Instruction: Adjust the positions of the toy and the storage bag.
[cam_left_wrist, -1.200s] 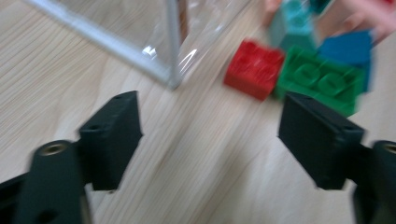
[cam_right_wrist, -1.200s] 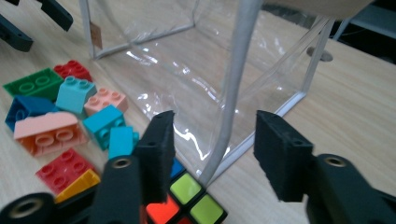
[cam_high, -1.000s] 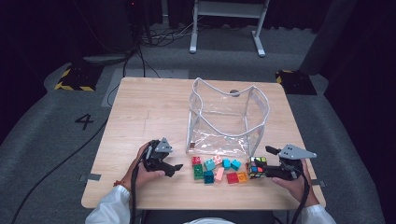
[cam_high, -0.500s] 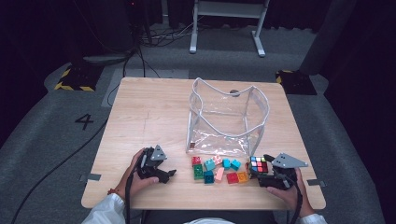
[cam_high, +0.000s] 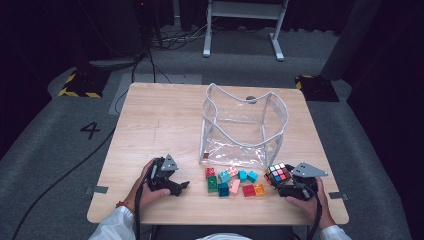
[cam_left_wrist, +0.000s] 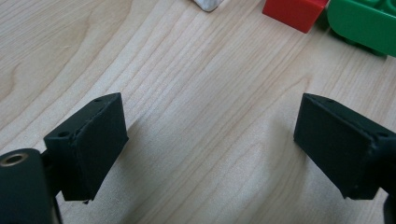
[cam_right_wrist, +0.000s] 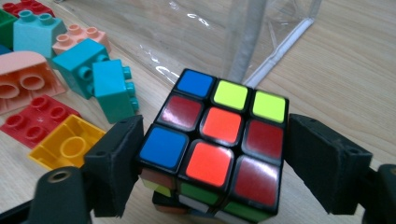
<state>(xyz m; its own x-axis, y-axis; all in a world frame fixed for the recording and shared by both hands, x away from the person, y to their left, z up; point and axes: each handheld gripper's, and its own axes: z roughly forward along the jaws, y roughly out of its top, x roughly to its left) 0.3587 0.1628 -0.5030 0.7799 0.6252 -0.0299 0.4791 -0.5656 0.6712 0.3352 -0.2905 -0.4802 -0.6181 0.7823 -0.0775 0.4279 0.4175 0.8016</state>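
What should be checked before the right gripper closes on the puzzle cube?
1. Puzzle cube sits between the right gripper fingers: ok.
2. Both fingers touching the cube: cannot tell; one looks close against it, the other shows a gap.
3. Cube apart from the yellow brick: ok.
4. Clear pouch stands open-topped behind the cube: ok.
5. Left gripper is empty over bare table, its fingers having just opened further: ok.
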